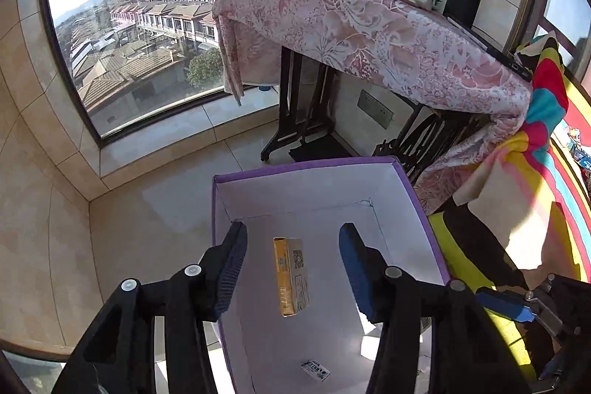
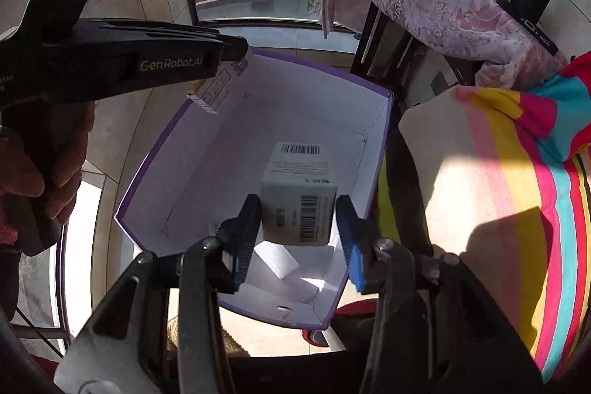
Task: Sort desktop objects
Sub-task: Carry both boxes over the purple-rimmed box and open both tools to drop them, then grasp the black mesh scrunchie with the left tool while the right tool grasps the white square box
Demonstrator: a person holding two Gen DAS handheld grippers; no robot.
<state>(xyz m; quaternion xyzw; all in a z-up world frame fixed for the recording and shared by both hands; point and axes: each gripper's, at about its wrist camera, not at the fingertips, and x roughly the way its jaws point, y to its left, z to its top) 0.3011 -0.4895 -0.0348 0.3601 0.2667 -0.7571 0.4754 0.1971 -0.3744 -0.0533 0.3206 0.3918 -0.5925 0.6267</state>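
Over the purple-edged cardboard box (image 2: pixel 380 135), which sits beside the striped blanket (image 2: pixel 517 209) and below the table draped in a pink floral cloth (image 1: pixel 369 36), both grippers point down into the white interior. This looks like the dropping-off step of the sorting: two small cartons are going into the same box.

The left gripper (image 1: pixel 293 270) has its jaws spread wide, and the slim yellow-and-white carton (image 1: pixel 291 277) hangs between them, clear of both pads, apparently let go and falling toward the box floor, where a small printed label (image 1: pixel 316 369) already lies. From the right wrist camera that same carton (image 2: pixel 214 87) shows just under the left gripper's nose, near the far box wall.

The right gripper (image 2: pixel 299 231) has the white barcoded carton (image 2: pixel 299 205) between its blue pads. The left pad looks to be touching its side, while a thin gap seems to show at the right pad, so the grip is loose at best; I cannot tell for sure whether it is still pinched.

Next, I judge, the right jaws need to part fully so the white carton drops inside, then both hands lift straight up, clear of the box walls, and go for whatever remains on the desk.
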